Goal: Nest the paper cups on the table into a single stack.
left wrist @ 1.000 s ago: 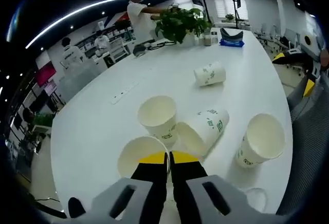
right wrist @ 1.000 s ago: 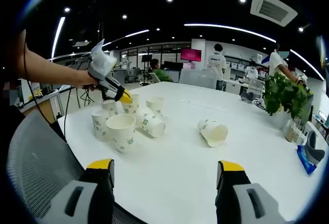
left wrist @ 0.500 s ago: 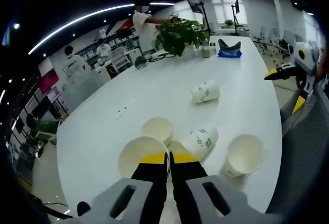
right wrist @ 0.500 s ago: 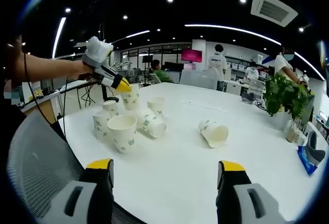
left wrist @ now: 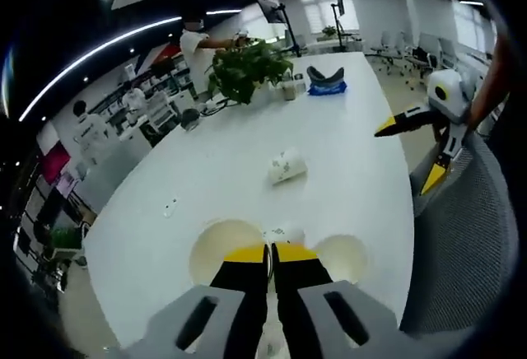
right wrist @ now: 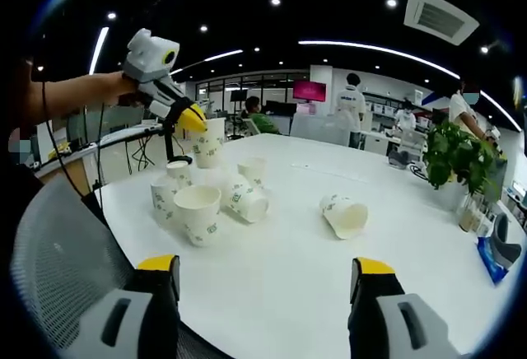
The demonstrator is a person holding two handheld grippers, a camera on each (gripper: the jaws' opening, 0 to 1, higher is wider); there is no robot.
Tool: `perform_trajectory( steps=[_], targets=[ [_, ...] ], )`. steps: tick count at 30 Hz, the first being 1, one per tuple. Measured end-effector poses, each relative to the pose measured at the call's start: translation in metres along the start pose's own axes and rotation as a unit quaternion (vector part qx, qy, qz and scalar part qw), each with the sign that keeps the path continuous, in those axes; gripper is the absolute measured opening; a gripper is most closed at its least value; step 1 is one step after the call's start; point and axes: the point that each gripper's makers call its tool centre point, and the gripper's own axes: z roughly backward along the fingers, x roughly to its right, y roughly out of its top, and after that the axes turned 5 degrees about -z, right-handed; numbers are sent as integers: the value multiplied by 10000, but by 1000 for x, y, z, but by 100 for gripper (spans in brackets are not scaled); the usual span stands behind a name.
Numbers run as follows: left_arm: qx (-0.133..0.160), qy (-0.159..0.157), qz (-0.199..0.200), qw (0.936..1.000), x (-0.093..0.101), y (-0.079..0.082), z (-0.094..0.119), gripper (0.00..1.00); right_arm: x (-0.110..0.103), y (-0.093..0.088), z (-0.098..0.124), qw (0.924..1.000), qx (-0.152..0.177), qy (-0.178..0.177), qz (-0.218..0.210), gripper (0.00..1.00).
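potted plant (left wrist: pixel 243 69), blue pack (left wrist: pixel 327 87), mesh chair (right wrist: pixel 62 252), red screen (right wrist: pixel 310 90)

The left gripper view looks down from well above the long white table (left wrist: pixel 346 128), along its length toward a leafy green potted plant (left wrist: pixel 243 67). The right gripper view sits low near the table's edge, facing across it. Both views share a tipped white paper cup (left wrist: pixel 286 165) (right wrist: pixel 344 216) and the plant (right wrist: pixel 457 151).

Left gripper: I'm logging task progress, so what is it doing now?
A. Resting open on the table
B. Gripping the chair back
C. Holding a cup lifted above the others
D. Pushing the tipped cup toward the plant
C: in the right gripper view the left gripper is shut on a cup raised clear of the cups on the table.
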Motion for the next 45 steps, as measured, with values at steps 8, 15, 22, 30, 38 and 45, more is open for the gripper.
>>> perform_trajectory(
  steps=[8,15,22,30,38,45],
  targets=[
    [74,-304,-153,9994,22,11,0,0,0,0,0,10000,-15,9,14,86],
    [156,-568,-197,9981,42,18,-2,0,0,0,0,10000,-16,0,11,86],
    [165,-769,-164,9968,58,19,-5,0,-1,-1,0,10000,-31,13,6,85],
    [71,-900,-131,9958,71,8,-16,0,-1,-1,-1,10000,-38,33,-7,85],
    [-31,-975,48,9952,80,-8,-33,0,-1,-1,0,10000,-19,26,-16,84],
    [52,-962,590,9936,82,-19,-45,0,-1,-1,0,10000,-21,23,-13,84]
  ],
)
